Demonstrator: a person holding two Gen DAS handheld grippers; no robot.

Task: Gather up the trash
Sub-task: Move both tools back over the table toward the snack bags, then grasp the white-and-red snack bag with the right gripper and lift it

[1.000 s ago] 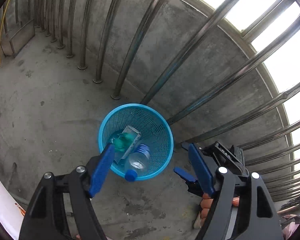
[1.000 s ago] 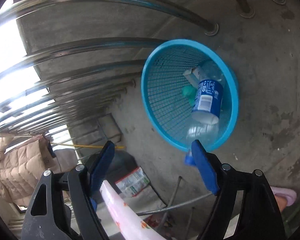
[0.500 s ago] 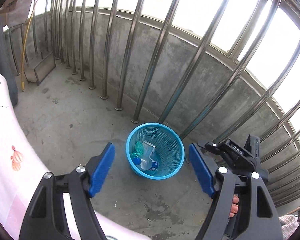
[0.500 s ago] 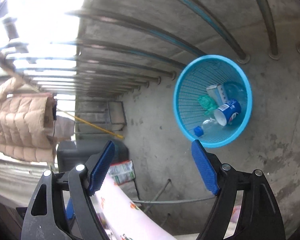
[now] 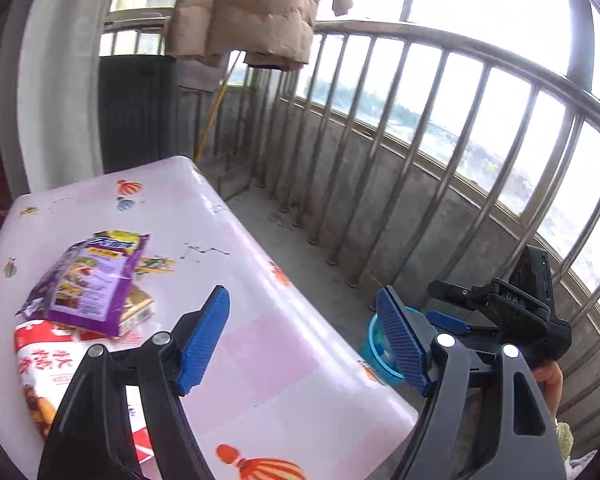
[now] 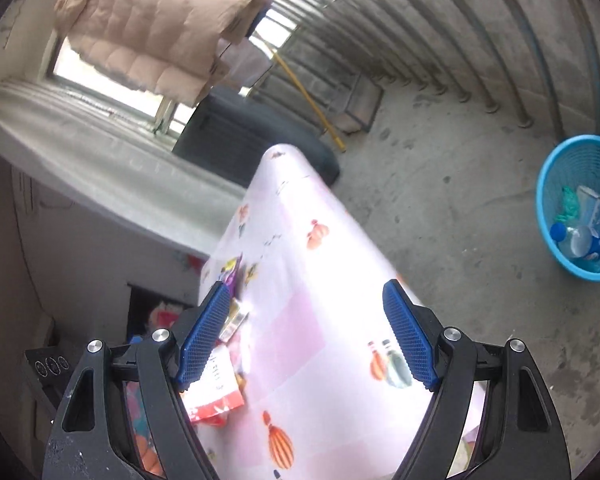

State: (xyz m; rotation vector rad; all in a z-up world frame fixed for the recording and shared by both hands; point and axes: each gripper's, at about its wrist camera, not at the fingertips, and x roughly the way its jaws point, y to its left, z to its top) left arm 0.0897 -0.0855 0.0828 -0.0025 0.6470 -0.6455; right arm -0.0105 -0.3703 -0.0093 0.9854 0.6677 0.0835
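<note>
A purple snack bag (image 5: 88, 280) lies on a pink-white table (image 5: 268, 344), overlapping a red-and-white bag (image 5: 44, 364) nearer me. My left gripper (image 5: 304, 340) hangs open over the table, right of the bags, with nothing between its jaws. My right gripper (image 6: 308, 336) is open too, above the same table (image 6: 312, 280); the red-and-white bag (image 6: 216, 392) shows by its left finger. The blue mesh basket (image 6: 548, 184) stands on the floor at the right, holding a clear bottle (image 6: 580, 240), a carton and green scrap. In the left wrist view the basket (image 5: 370, 344) peeks out behind the right finger.
A steel railing (image 5: 440, 140) on a low concrete wall runs along the balcony. A beige padded jacket (image 5: 252, 8) hangs above a dark bin (image 5: 136, 112). A yellow pole (image 6: 308, 96) leans in the far corner. The other gripper (image 5: 508, 312) shows at the right.
Both grippers have lifted away from the blue basket and swung round to the table, which now fills the near view. The right view has rolled. Both stayed open.
</note>
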